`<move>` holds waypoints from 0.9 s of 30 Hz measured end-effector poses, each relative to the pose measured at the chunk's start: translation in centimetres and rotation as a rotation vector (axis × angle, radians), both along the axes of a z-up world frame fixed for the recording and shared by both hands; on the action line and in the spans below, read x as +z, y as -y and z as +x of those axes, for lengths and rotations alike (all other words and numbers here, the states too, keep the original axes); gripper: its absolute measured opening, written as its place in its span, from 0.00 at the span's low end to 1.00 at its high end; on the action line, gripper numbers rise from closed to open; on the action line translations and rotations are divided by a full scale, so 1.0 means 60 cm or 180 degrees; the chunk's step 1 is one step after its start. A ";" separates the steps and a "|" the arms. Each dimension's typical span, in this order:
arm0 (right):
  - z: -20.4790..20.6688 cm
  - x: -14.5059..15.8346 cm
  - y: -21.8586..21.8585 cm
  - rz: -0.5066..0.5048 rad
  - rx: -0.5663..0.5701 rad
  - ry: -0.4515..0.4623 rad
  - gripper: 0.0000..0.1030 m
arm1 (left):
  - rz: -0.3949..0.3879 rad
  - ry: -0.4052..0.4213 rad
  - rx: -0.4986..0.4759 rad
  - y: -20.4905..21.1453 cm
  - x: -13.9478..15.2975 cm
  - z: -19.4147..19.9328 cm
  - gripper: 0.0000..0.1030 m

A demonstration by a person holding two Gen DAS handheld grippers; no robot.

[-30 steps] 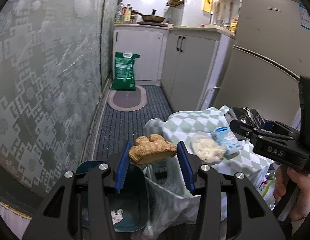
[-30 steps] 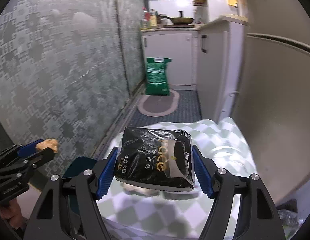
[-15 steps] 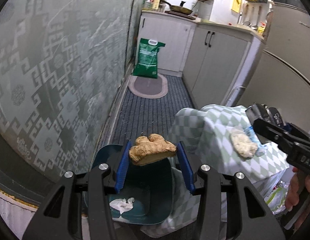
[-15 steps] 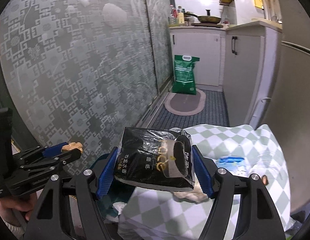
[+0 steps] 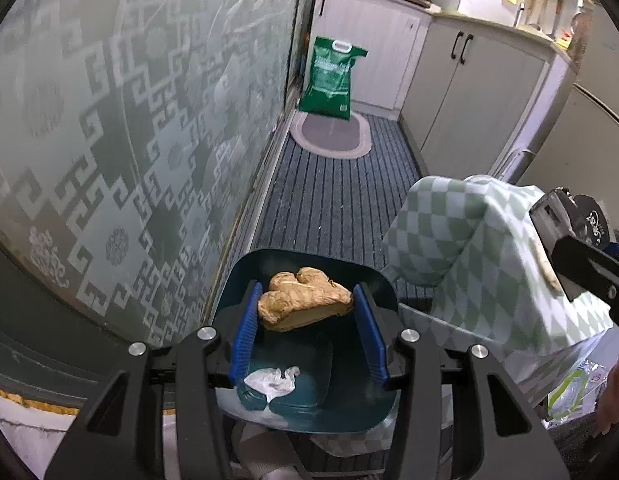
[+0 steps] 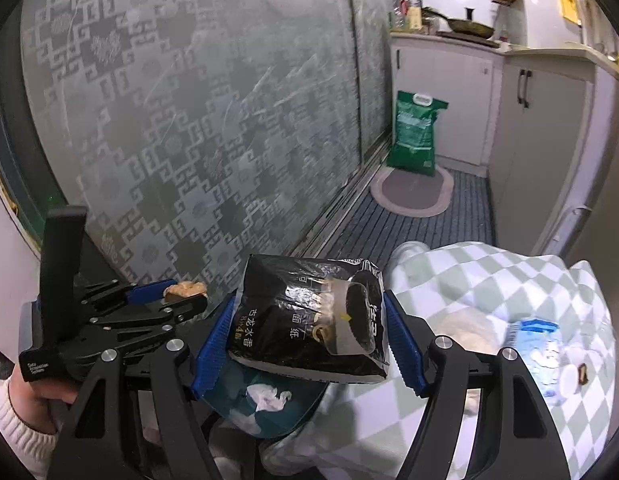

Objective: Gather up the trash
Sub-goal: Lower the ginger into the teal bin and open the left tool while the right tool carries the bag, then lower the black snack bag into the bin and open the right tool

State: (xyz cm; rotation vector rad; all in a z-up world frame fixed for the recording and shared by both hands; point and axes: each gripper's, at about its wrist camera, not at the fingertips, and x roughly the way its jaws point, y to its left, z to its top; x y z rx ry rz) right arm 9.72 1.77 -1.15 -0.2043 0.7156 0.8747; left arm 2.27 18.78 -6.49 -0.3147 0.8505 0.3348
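My left gripper [image 5: 305, 320] is shut on a tan piece of ginger [image 5: 303, 304] and holds it above the dark teal trash bin [image 5: 373, 416], which holds a crumpled white tissue [image 5: 271, 382]. My right gripper [image 6: 309, 344] is shut on a black tissue pack [image 6: 309, 320] and holds it over the table's left edge, partly above the bin [image 6: 237, 408]. The left gripper with the ginger [image 6: 185, 289] shows at the left of the right wrist view.
A table with a green checked cloth [image 6: 489, 280] holds a white wad [image 6: 465, 330] and a blue-and-white packet [image 6: 543, 352]. A patterned glass door [image 5: 109, 120] runs along the left. A green bag [image 5: 333, 76] and an oval mat [image 5: 333, 136] lie by the far cabinets.
Both grippers have moved left, away from the table. The left one now holds the ginger over the bin. The right one has brought the black pack to the table's left edge.
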 end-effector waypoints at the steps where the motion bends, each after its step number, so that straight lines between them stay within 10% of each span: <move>1: -0.001 -0.004 -0.007 -0.0028 0.0028 -0.0020 0.70 | -0.0010 -0.0030 0.0005 -0.004 -0.005 0.001 0.48; 27: 0.015 -0.110 -0.121 -0.0752 0.0274 -0.0478 0.70 | 0.0019 -0.0549 0.0014 -0.045 -0.089 0.014 0.53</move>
